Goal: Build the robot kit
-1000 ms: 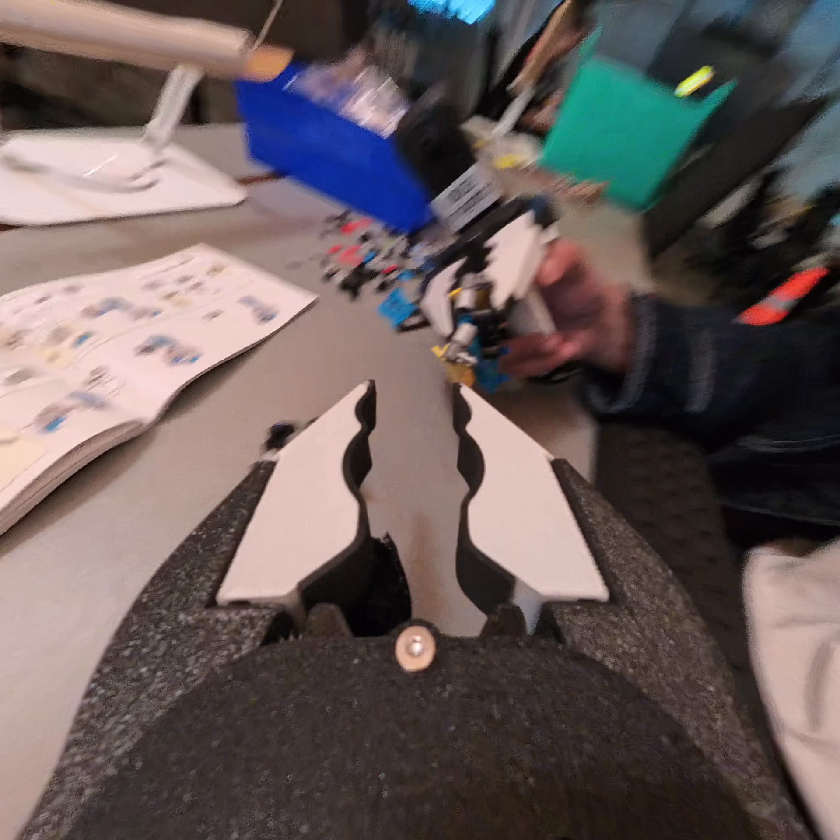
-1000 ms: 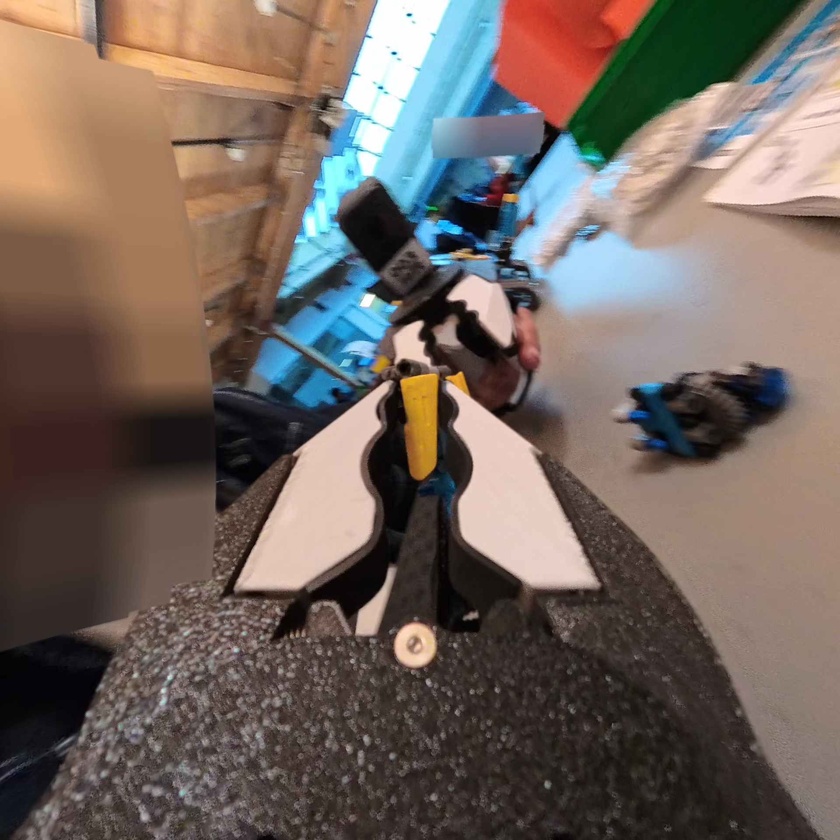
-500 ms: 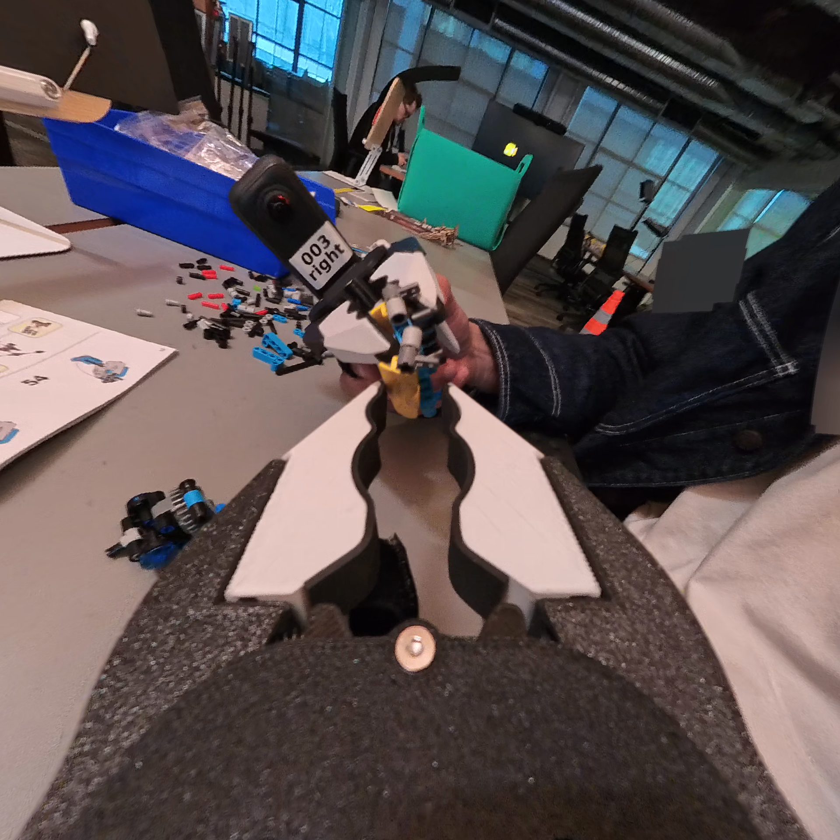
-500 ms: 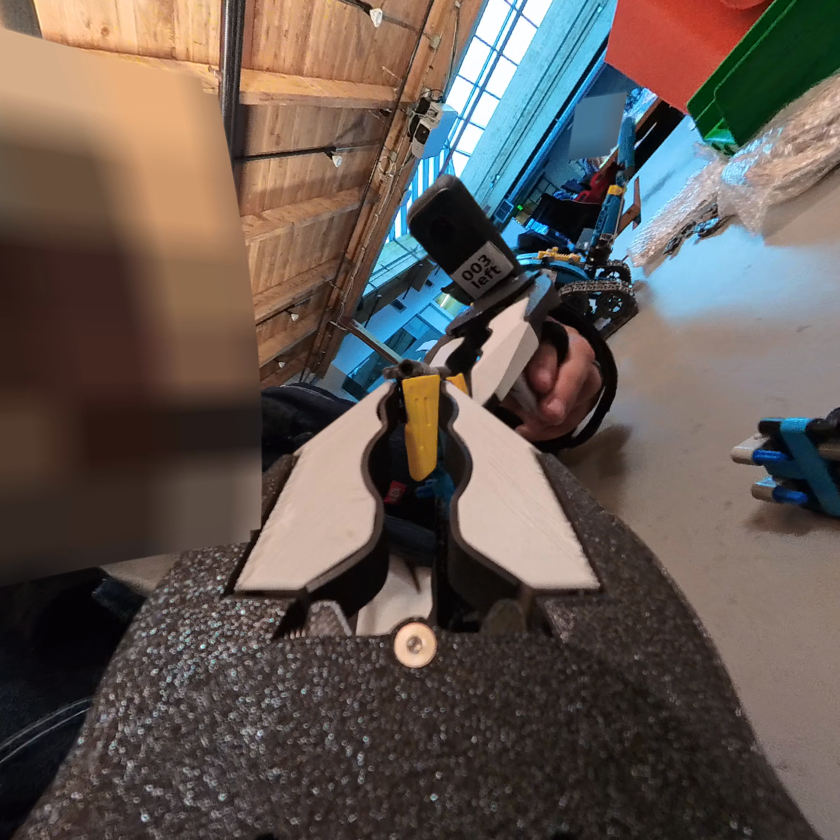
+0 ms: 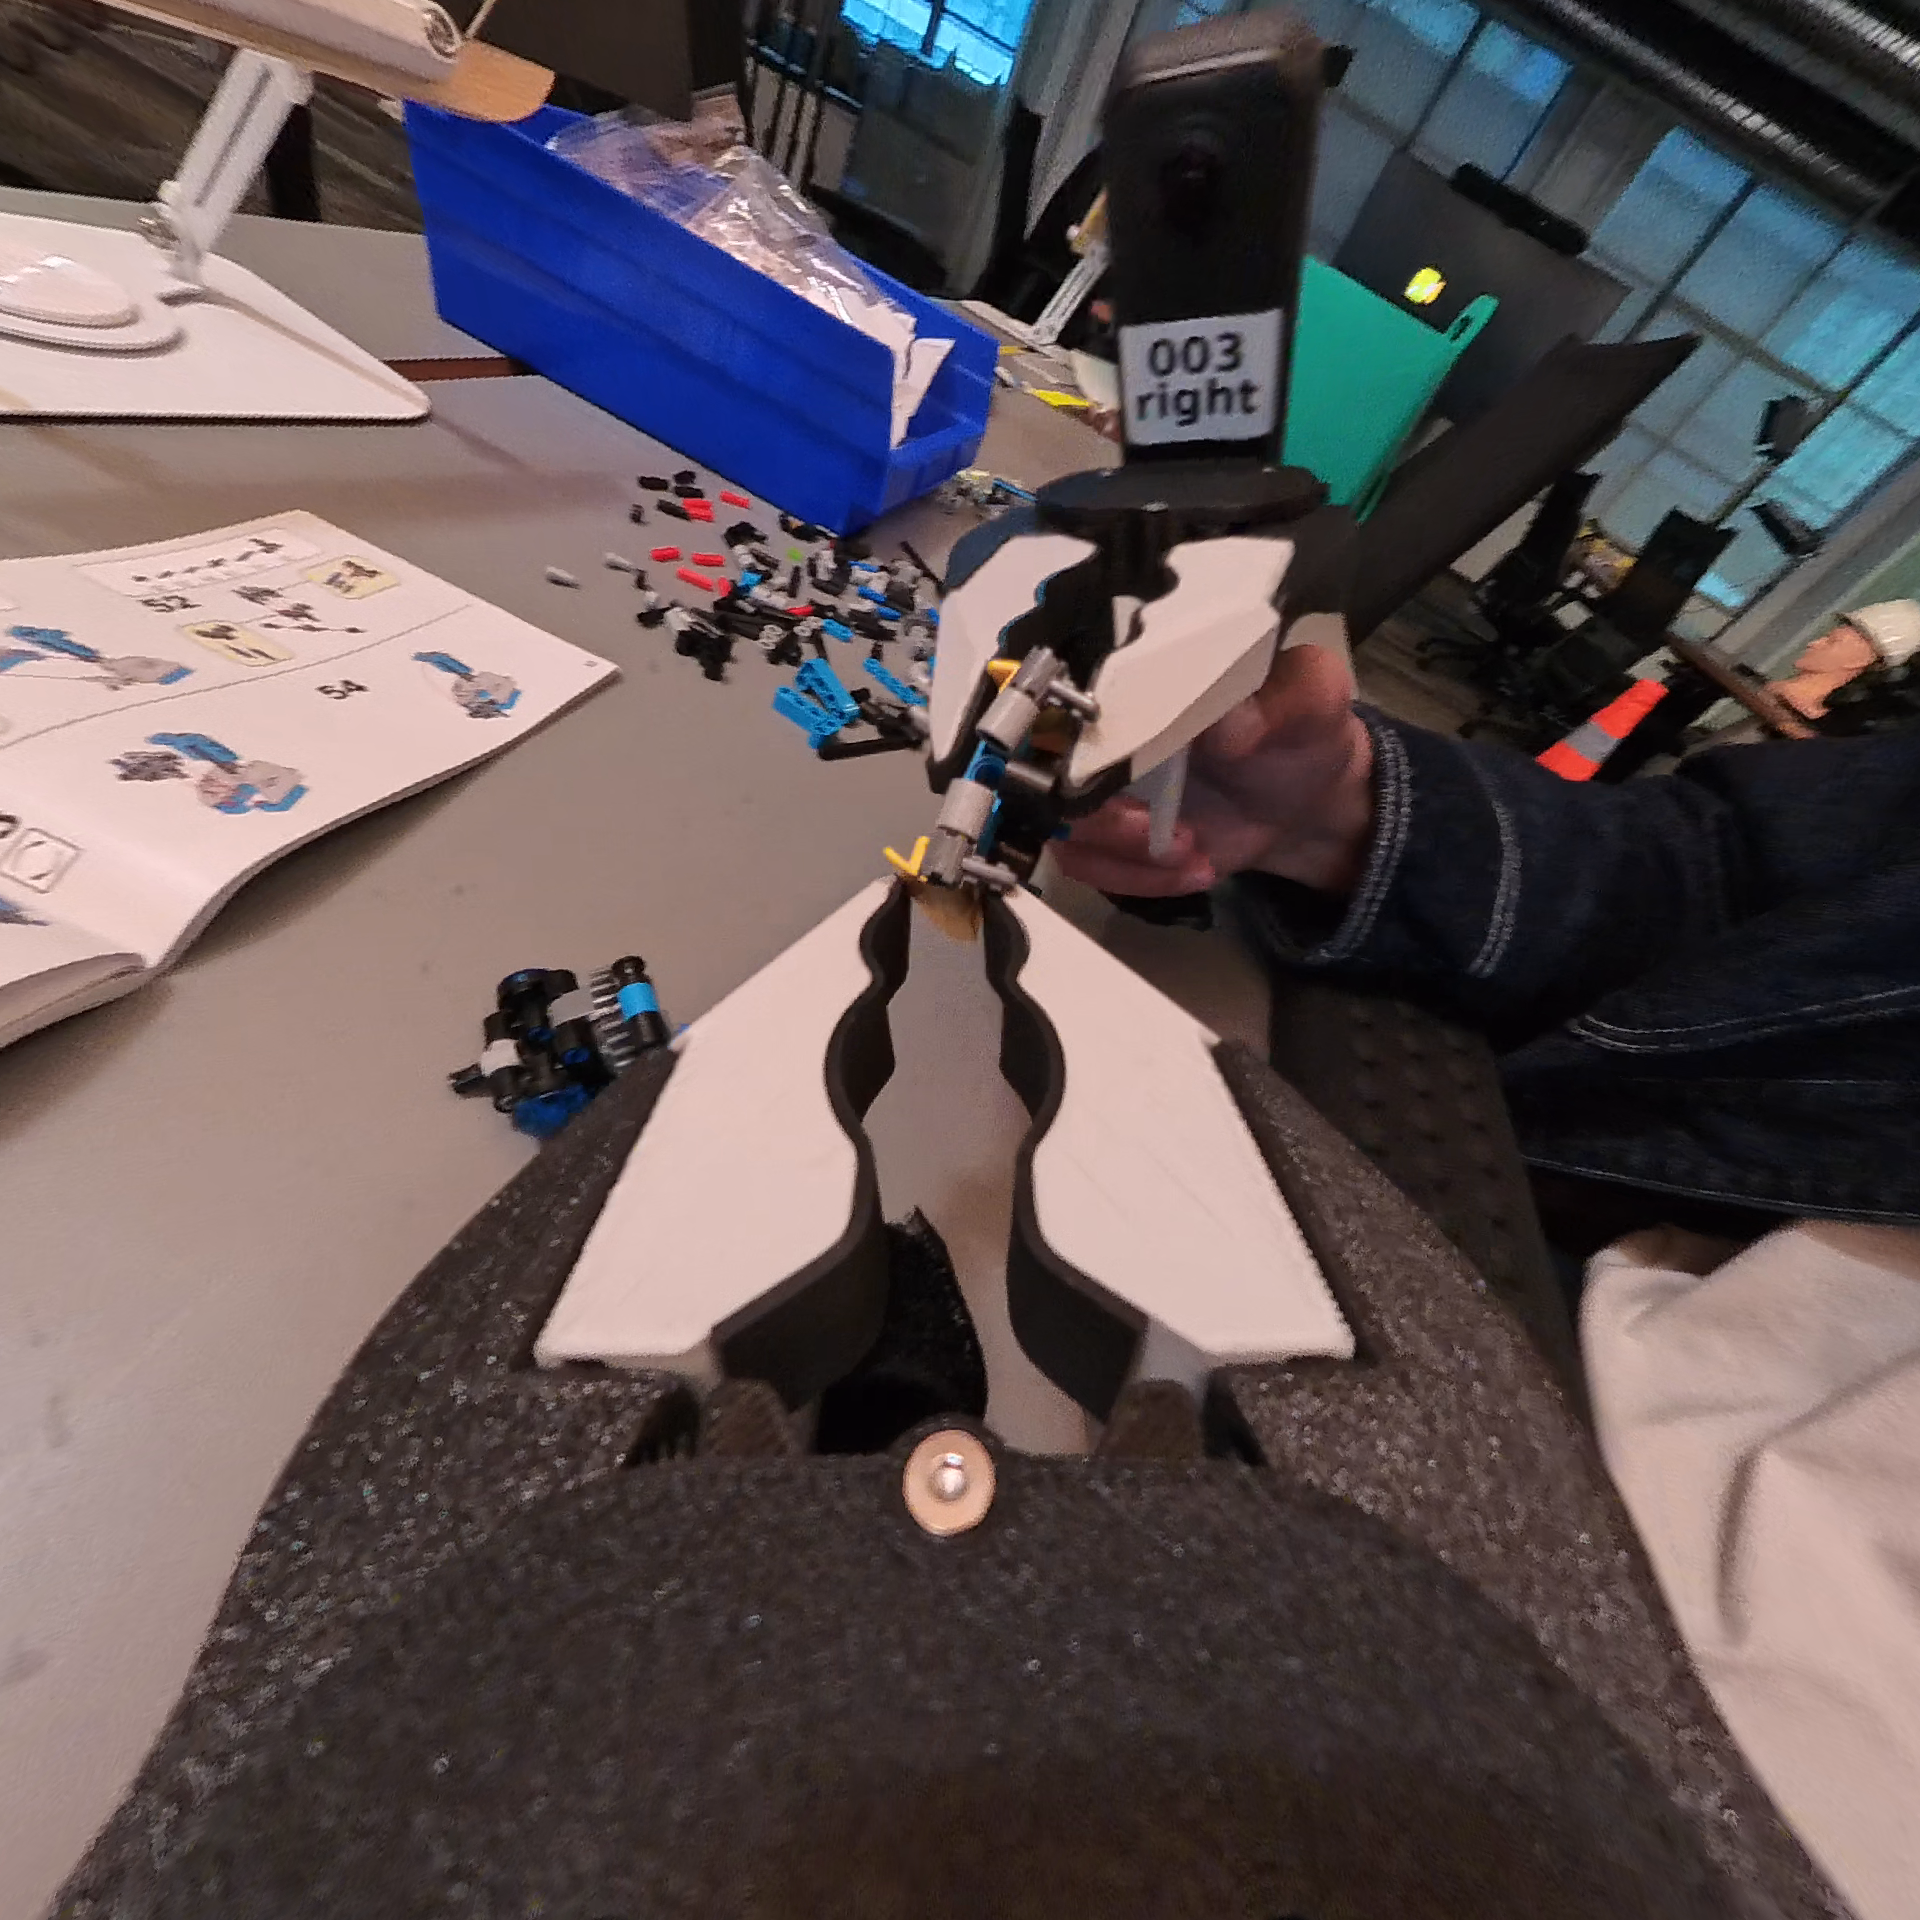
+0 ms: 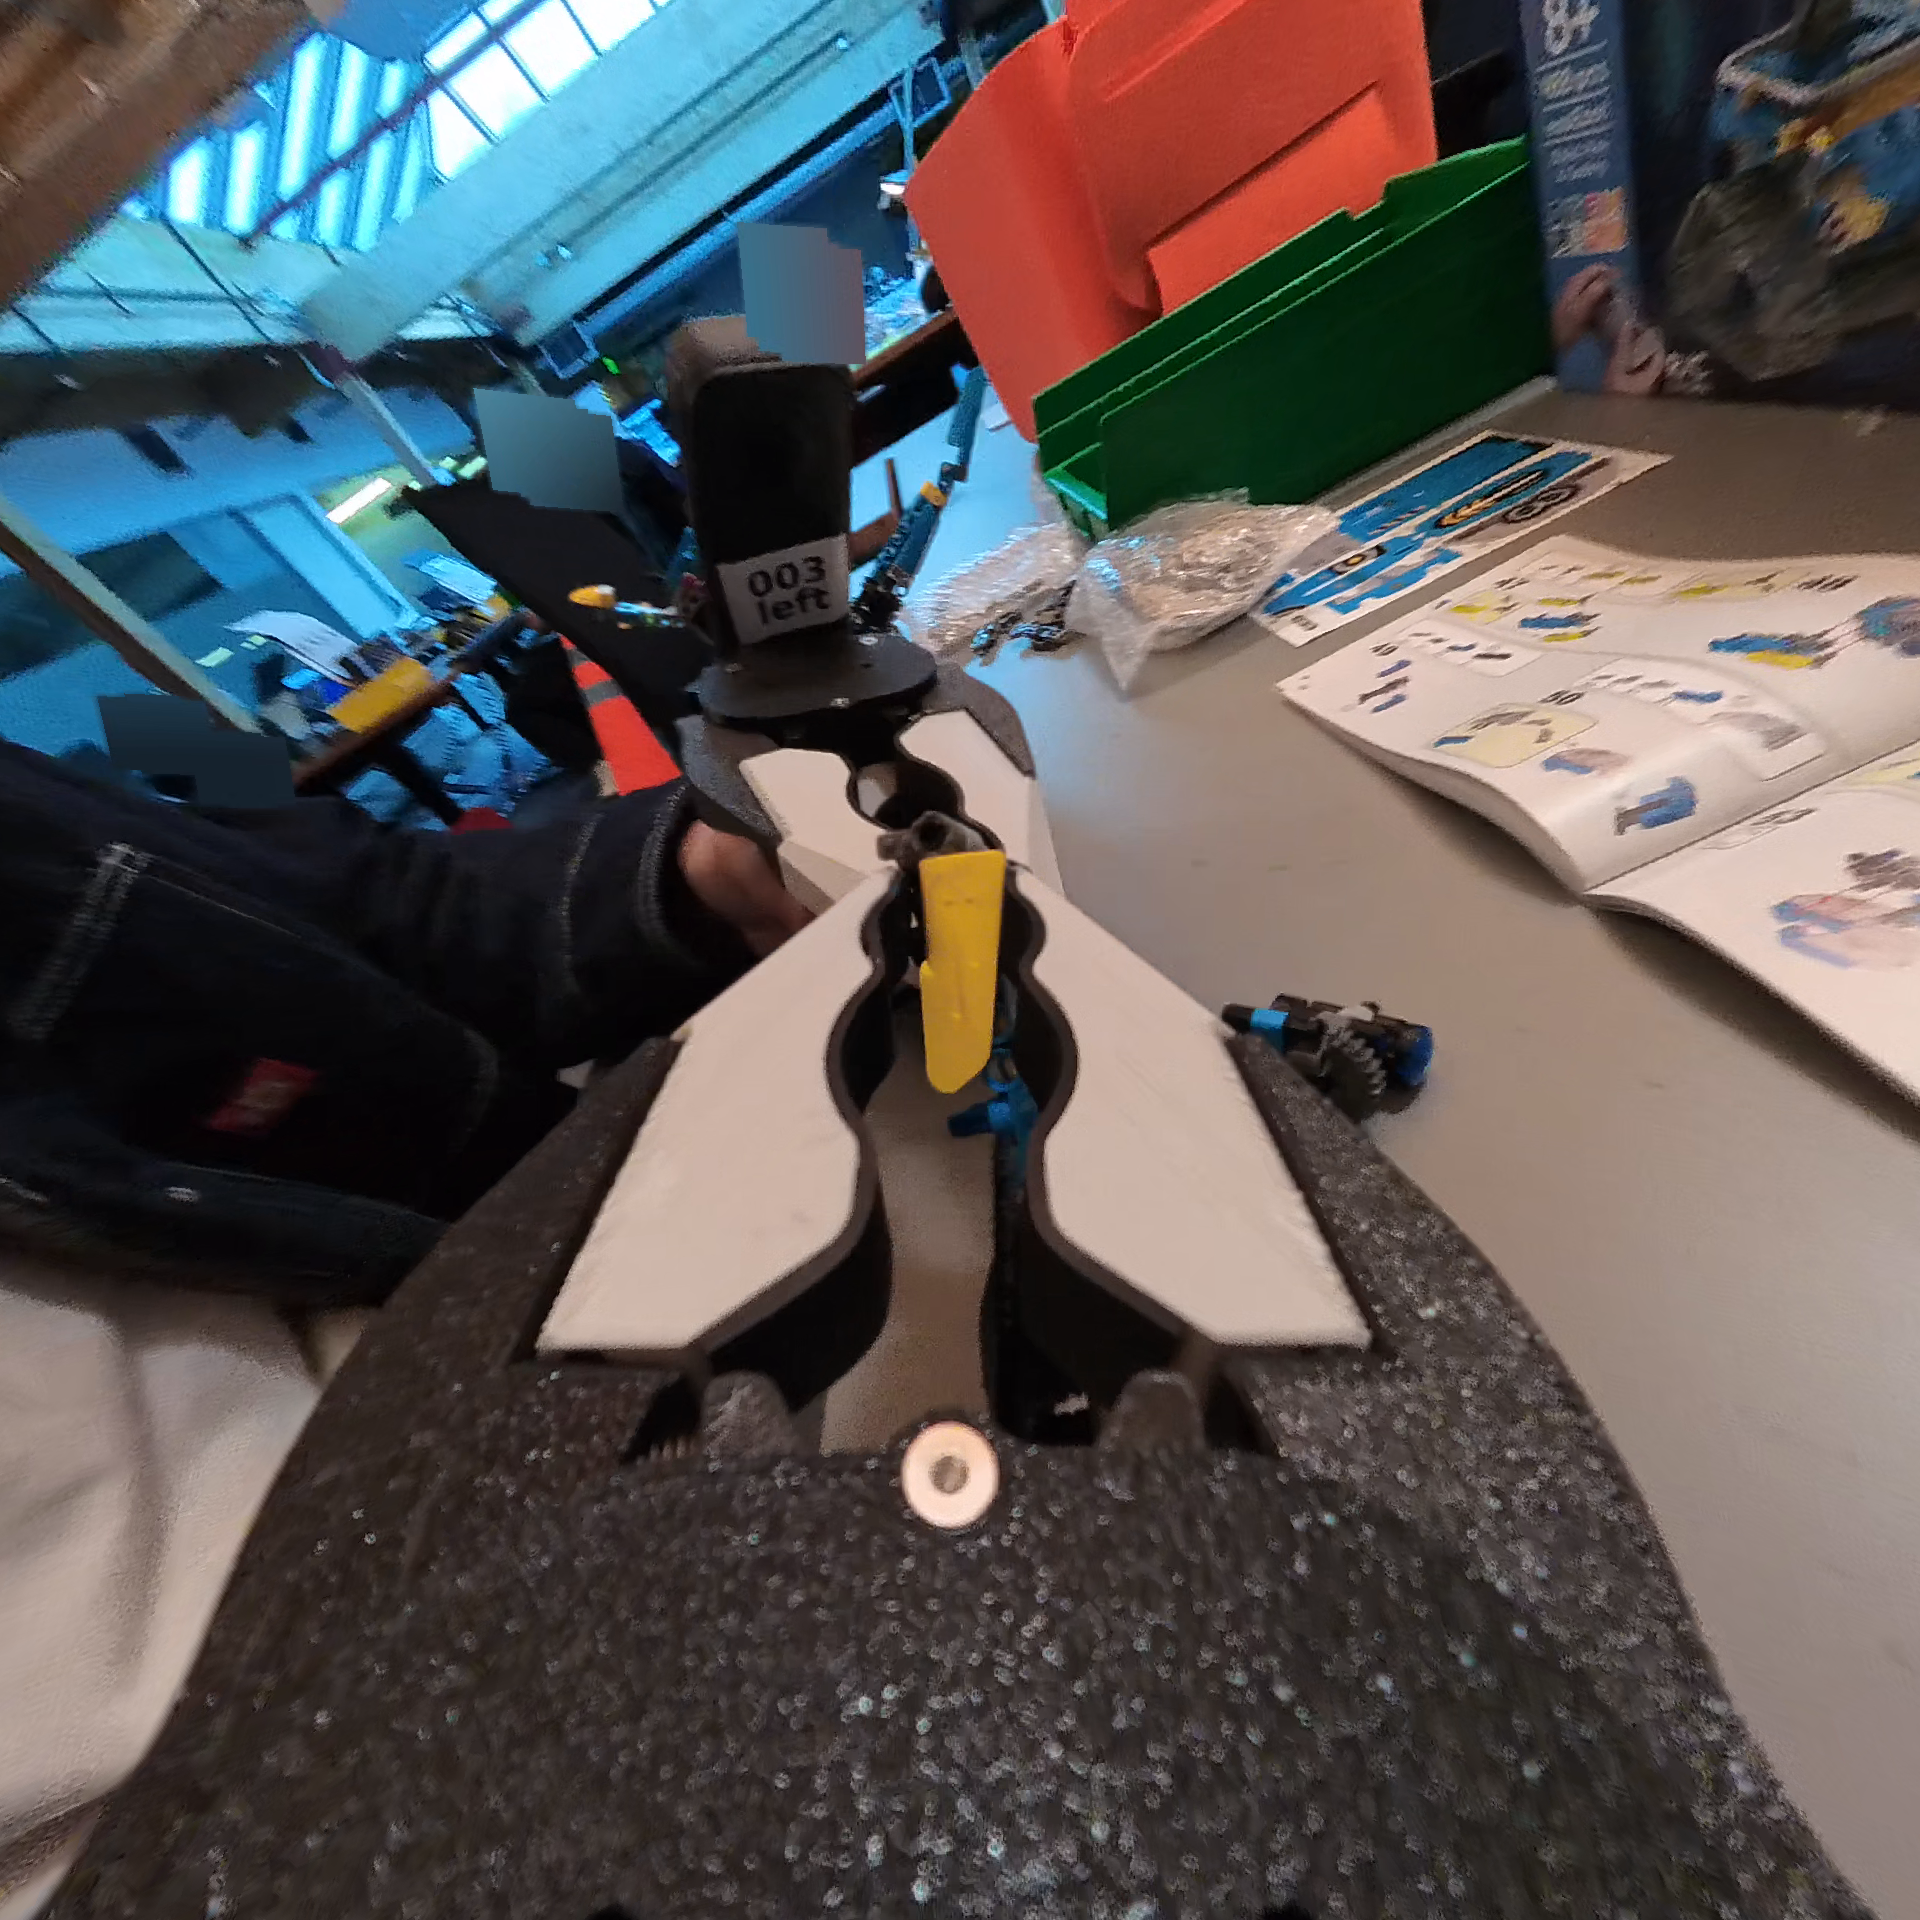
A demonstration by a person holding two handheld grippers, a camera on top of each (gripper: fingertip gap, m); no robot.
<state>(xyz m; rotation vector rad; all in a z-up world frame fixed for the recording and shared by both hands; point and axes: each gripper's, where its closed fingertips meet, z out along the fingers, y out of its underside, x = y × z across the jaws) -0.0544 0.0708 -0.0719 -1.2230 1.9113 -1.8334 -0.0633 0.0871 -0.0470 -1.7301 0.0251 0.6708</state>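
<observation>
Bricks dominate the left wrist view: the left gripper [image 5: 943, 914] has its fingers parted by a narrow gap, and whether its tips pinch the yellow end of the small brick assembly [image 5: 1003, 769] meeting them I cannot tell. That assembly hangs from the right gripper [image 5: 1049, 727], whose white fingers are clamped on it above the grey table [image 5: 644, 831]. A small black-and-blue wheeled piece [image 5: 566, 1034] lies just left of the left gripper. Farther off lie loose pieces [image 5: 769, 613], an open instruction booklet [image 5: 239, 707] and a blue bin [image 5: 675, 301].

In the right wrist view, the right gripper [image 6: 951, 883] grips the assembly, its yellow part [image 6: 961, 966] standing between the fingers. The left gripper [image 6: 914, 800] faces it tip to tip. The wheeled piece [image 6: 1335, 1039] rests on the table [image 6: 1558, 1247] to the right, near the booklet [image 6: 1662, 707]; green trays [image 6: 1288, 416] stand behind.
</observation>
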